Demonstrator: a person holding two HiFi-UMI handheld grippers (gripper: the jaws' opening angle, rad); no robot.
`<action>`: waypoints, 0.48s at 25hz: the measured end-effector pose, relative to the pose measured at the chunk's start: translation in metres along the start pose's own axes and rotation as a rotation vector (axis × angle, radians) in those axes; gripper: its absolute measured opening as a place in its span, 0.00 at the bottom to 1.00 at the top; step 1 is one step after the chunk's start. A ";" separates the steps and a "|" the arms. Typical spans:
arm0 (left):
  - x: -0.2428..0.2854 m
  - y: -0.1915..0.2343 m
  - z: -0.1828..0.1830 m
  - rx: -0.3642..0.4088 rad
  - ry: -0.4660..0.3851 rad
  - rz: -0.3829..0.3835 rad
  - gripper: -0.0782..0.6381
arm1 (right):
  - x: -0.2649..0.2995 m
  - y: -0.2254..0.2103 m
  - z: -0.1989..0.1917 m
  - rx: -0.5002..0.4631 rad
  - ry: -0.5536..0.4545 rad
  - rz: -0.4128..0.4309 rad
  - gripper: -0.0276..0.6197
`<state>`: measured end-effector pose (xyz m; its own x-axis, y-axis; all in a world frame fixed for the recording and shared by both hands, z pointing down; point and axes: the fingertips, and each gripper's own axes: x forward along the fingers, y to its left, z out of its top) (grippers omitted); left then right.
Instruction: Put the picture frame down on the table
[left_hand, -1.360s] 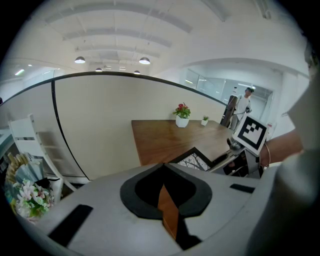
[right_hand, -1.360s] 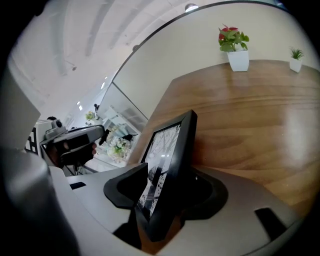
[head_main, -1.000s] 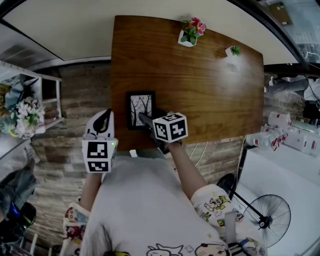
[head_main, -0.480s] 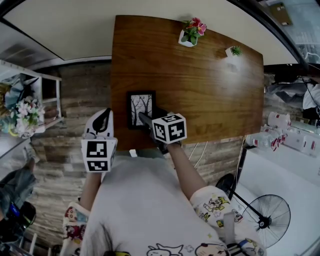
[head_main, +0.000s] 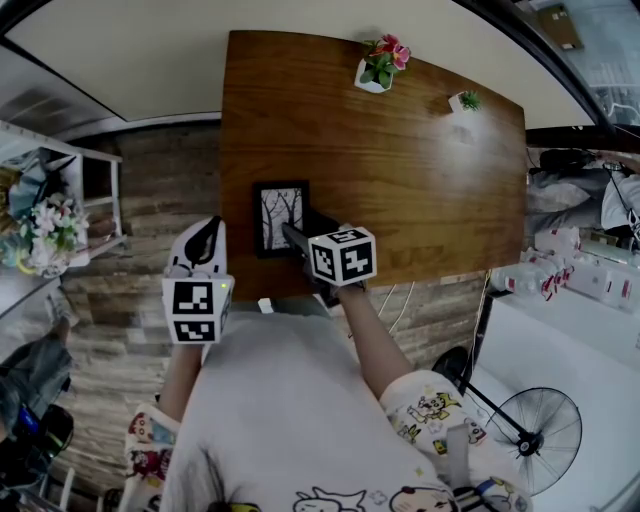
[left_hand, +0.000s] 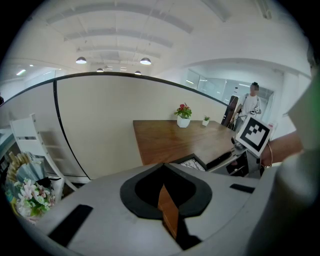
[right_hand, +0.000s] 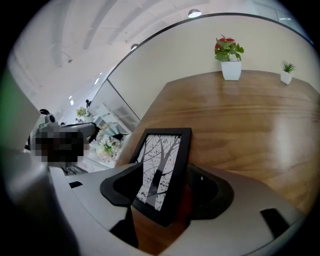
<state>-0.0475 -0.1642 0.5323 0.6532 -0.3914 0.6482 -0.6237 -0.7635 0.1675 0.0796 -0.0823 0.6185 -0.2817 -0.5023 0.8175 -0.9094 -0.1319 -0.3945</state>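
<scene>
Holding the left gripper (head_main: 205, 238) clenched on nothing, off the near-left corner of the table (head_main: 400, 150) and well out of the work. Finding the picture frame (head_main: 280, 218) on the table near that corner, face up and close to the near edge; not being able to tell whether its near end is fully down. Spreading the right gripper (head_main: 295, 238) round the frame's near end: having just been opening the jaws, with the frame between them and, by the look of it, no longer pinched.

Judging the withdrawal to be the risky part: pulling back while a pad is touching the moulding, and so dragging the frame toward the near edge or tipping it off. Also risking a twist of the frame by lifting out at a slant.

Noting matte grey shells on both grippers, with black scooped pads that look rubbery. Noting a slim rectangular frame with smooth black moulding round a black-and-white print of bare trees, probably slippery on polish. Noting brown wood with long grain and a glossy sheen, and far right a white pot of red flowers (head_main: 378, 68).
</scene>
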 end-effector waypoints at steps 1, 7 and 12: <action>0.000 0.000 0.000 0.001 0.001 -0.001 0.11 | 0.000 0.000 0.000 0.001 -0.002 -0.001 0.43; 0.000 0.000 0.002 0.006 -0.003 0.002 0.11 | -0.003 -0.003 0.004 -0.003 -0.017 -0.005 0.43; 0.000 -0.001 0.007 0.010 -0.009 0.005 0.11 | -0.008 -0.006 0.008 -0.004 -0.034 -0.008 0.43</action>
<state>-0.0437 -0.1666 0.5271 0.6542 -0.3998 0.6421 -0.6227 -0.7665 0.1572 0.0902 -0.0845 0.6107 -0.2639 -0.5298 0.8061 -0.9128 -0.1329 -0.3861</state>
